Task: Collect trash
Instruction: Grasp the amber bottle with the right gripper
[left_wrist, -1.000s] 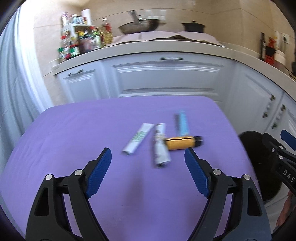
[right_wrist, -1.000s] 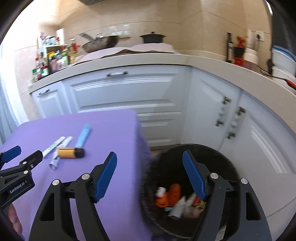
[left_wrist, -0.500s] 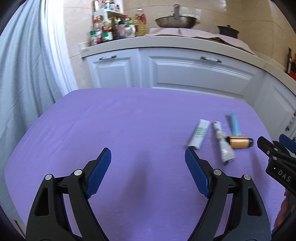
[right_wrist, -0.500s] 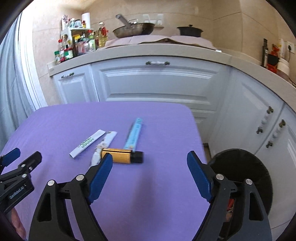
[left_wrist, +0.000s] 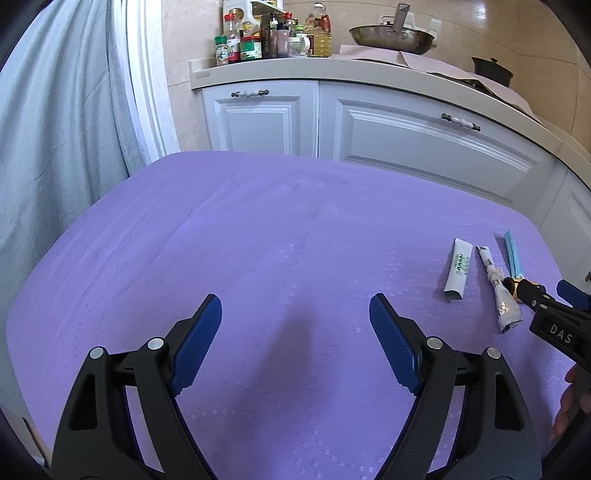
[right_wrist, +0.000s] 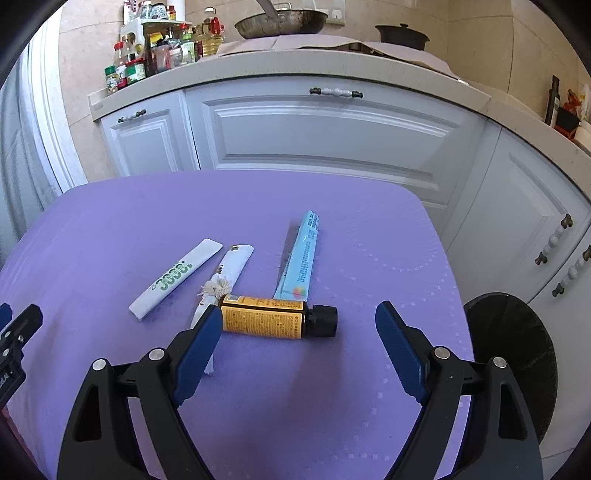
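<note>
From the left wrist view, the left gripper is wide open and holds nothing. It hangs over a bare part of the purple table. The trash lies far off to the right side of the table. There is a white packet with green letters, and just beside it a crumpled white tube. Next to that is a thin blue packet. The right gripper pokes in from the right edge, near the end of the white tube. From here you cannot tell how wide it is. Behind the table are white cupboards, with jars and bottles and a pan on the counter. A grey curtain hangs on the left.

From the right wrist view, the right gripper is wide open and holds nothing. A small yellow bottle with a black cap lies on its side between the two blue fingers, close to the left one. The bottle lies across the near end of the blue packet. It also touches the white tube. The white packet lies apart, to the left. A black trash bin stands on the floor just past the right edge of the table. A bit of the left gripper shows at the left edge.
</note>
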